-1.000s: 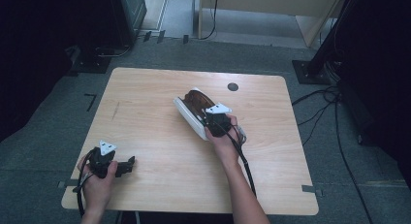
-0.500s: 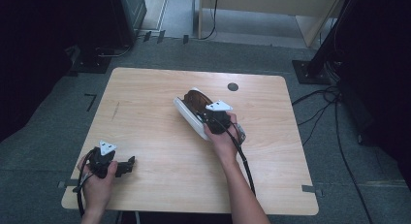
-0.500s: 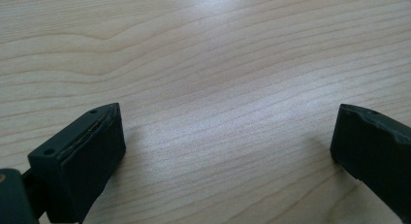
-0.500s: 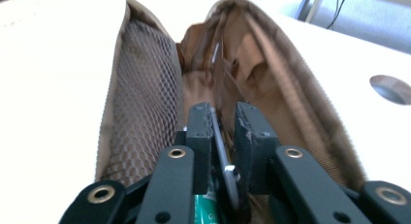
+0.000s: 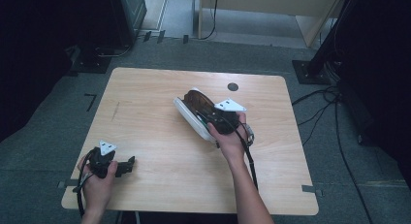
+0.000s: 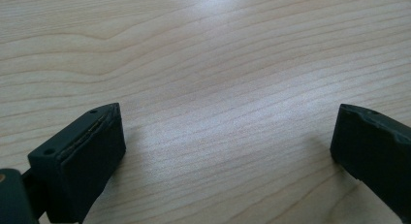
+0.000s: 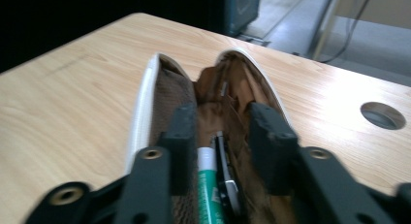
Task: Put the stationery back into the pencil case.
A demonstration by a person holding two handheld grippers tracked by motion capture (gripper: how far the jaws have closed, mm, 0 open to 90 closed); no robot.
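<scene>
High view: left gripper (image 5: 127,167) near table (image 5: 145,117) front edge; jaws apart.

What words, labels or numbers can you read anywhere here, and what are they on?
None can be read.
The green and white pen in the open white pencil case shows no legible print.
The wooden table shows no lettering.

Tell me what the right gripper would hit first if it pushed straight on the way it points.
Probably the brown lining deep inside the open white pencil case: the right gripper points along its opening, above a green-and-white pen. Depth is unclear.
</scene>
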